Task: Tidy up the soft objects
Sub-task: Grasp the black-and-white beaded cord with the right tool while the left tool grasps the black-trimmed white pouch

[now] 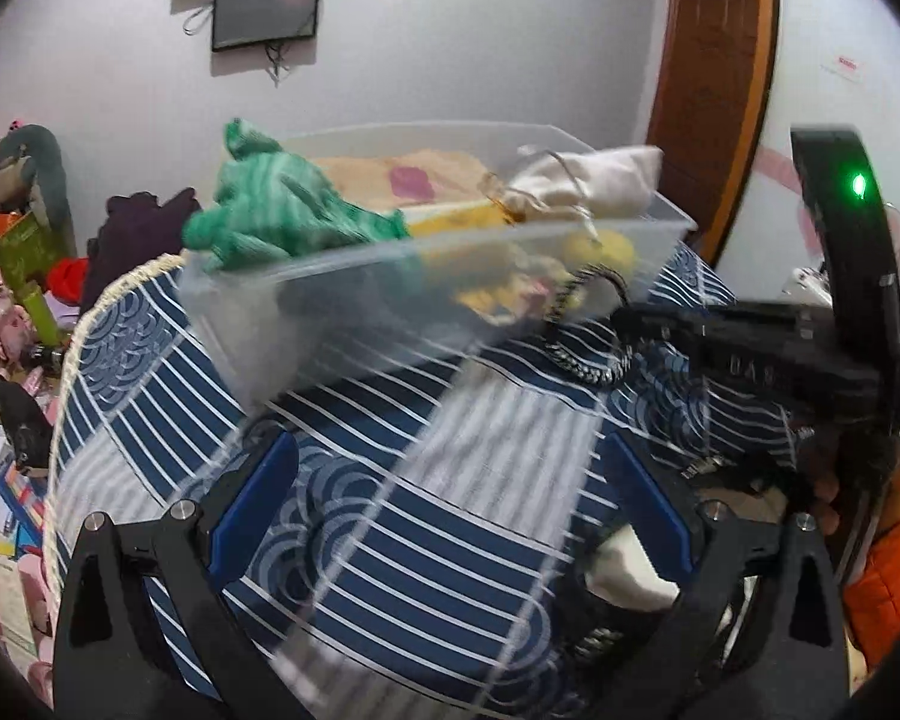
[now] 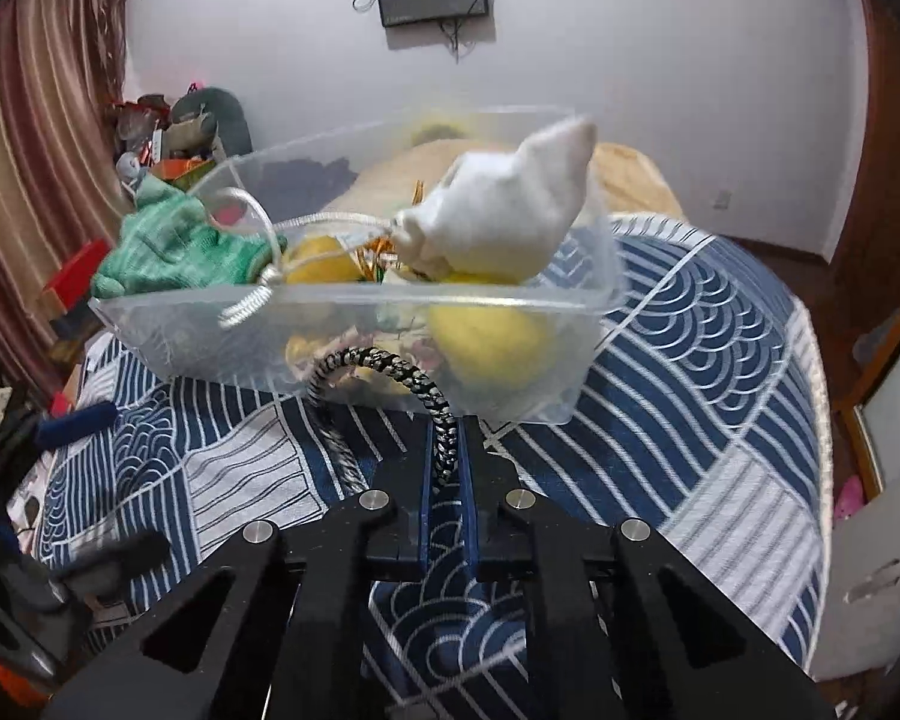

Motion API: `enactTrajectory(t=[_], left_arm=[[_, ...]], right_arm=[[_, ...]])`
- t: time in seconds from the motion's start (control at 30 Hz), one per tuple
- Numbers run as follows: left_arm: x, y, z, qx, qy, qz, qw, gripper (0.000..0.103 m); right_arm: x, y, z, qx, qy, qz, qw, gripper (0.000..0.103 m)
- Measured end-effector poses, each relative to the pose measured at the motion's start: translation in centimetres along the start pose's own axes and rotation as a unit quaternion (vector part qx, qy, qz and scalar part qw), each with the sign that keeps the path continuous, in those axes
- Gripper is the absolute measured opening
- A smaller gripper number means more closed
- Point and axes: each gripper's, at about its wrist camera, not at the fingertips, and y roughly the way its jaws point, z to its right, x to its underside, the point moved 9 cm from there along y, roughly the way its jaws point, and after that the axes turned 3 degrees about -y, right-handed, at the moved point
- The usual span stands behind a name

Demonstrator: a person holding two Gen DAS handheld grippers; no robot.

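A clear plastic bin stands on the blue patterned cloth. It holds a green knitted glove over its left rim, a white drawstring pouch on top, and yellow soft items. My right gripper is shut on a black-and-white braided cord that arches just in front of the bin's near wall. My left gripper is open and empty, low over the cloth in front of the bin.
The round table's blue-and-white cloth has a fringed edge at the left. Cluttered toys and boxes lie on the floor to the left. A wooden door and wall screen stand behind.
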Motion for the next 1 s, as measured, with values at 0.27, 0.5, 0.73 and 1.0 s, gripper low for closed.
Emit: enactTrajectory(t=[0.27,0.5,0.73,1.0], left_arm=[[3.9,1.2,3.2,0.042,0.009,-0.062,0.9971,0.102],[5.2,0.6,4.8,0.069,0.021,-0.056,0.9958,0.074],[6.1,-0.3,5.9,0.085,0.036,-0.054,0.9942,0.024],[4.0,-2.9,4.0,0.051,0.024,-0.010,0.9984,0.016]], right_arm=[[0.8,-4.1,1.3,0.016,0.013,0.032,0.999,0.007],[2.2,-6.2,0.8,0.017,0.007,0.038,0.999,0.007],[2.4,-7.5,0.2,0.013,0.014,0.048,0.999,0.007],[1.8,-8.5,-0.8,0.012,0.007,0.064,0.998,0.007]])
